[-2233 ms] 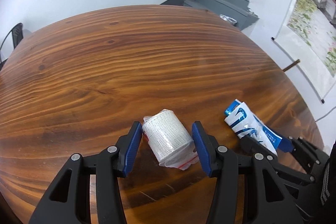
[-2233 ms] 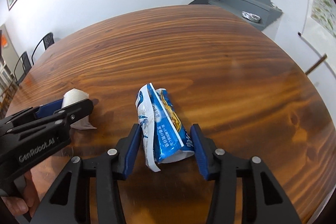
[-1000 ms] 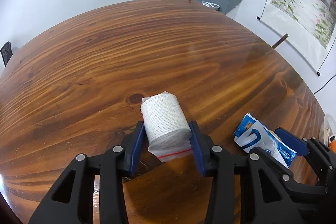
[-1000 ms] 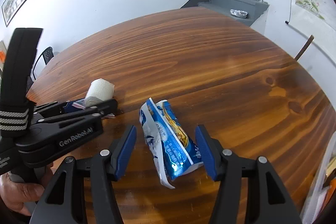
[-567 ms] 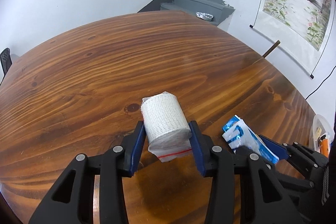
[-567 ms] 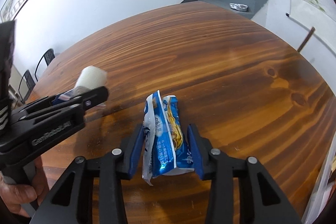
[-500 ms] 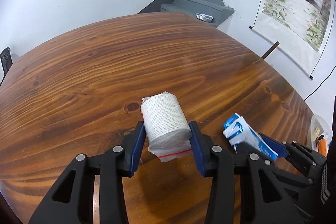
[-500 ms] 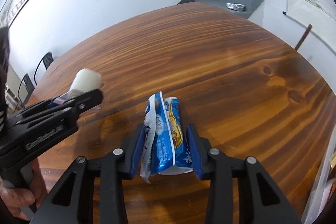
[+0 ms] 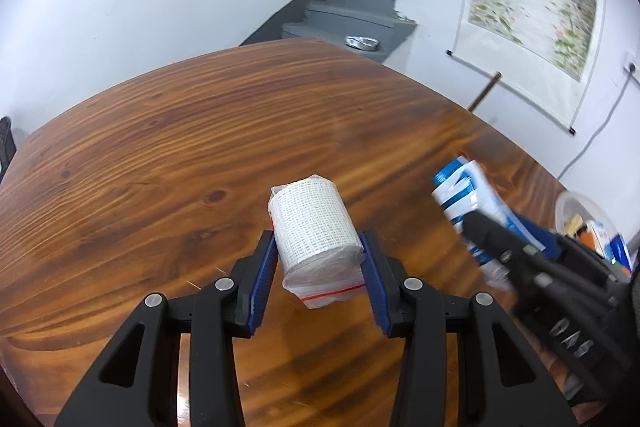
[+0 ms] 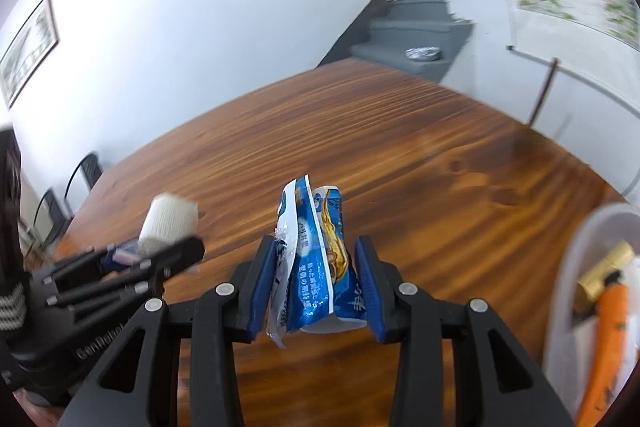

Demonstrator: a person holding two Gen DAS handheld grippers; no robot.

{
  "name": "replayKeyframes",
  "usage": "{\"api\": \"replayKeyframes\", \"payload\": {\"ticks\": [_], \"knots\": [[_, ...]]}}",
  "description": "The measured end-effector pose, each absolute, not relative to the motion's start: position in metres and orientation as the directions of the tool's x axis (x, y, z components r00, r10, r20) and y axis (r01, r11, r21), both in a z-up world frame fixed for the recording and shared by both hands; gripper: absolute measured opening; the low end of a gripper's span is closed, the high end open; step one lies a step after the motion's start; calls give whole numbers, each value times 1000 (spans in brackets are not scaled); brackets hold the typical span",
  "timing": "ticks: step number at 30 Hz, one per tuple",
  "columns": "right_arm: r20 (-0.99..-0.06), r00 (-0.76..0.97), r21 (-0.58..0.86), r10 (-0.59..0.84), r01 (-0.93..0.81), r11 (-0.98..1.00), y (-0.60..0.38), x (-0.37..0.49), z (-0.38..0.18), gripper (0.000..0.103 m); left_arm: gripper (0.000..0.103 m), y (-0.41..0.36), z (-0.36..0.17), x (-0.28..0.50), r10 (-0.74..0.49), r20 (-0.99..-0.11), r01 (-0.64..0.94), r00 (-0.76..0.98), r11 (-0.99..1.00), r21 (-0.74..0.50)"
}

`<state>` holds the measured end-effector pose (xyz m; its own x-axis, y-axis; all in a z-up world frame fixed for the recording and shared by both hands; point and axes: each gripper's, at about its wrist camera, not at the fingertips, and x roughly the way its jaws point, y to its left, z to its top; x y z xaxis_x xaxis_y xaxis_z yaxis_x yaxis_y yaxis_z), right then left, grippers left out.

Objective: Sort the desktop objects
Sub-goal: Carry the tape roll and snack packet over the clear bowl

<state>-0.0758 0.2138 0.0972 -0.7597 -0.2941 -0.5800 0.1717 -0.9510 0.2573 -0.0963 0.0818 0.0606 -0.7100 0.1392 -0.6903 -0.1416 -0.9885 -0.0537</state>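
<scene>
My left gripper (image 9: 319, 254) is shut on a white gauze bandage roll (image 9: 314, 223) in a clear bag, held lifted above the wooden table (image 9: 200, 147). That roll (image 10: 168, 223) also shows at the left of the right wrist view, with the left gripper (image 10: 156, 251) blurred under it. My right gripper (image 10: 316, 259) is shut on a blue and white snack packet (image 10: 314, 259), squeezed upright between the blue pads and off the table. In the left wrist view the packet (image 9: 468, 195) and the right gripper (image 9: 500, 223) sit at the right.
A clear plastic bin (image 10: 576, 267) at the table's right edge holds an orange tool (image 10: 608, 331) and a brass-coloured item; the bin (image 9: 580, 203) with several small items shows in the left wrist view too. Grey stairs and a wall scroll lie beyond the table. Chairs stand far left.
The right gripper has closed on the snack packet and lifted it. Both grippers have risen and swung toward the right, bringing the plastic bin into view. The left grip is unchanged.
</scene>
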Motion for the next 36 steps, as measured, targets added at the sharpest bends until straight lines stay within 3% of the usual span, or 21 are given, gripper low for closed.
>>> {"api": "replayKeyframes", "payload": {"ticks": [10,22,36], "knots": [[-536,-804,346,-258,70,-936,286,-25,111,44,45,138,63,-68,267,-688,-295,-675,-952,-81],[-475,-873,331,-109,-62,-941,373,27,124,44,45,204,81,-40,399,-665,-432,-631,-893,-126],[-520,-854,307,-7,-179,-935,436,42,108,44,45,295,86,-31,474,-674,-566,-567,-818,-100]]}}
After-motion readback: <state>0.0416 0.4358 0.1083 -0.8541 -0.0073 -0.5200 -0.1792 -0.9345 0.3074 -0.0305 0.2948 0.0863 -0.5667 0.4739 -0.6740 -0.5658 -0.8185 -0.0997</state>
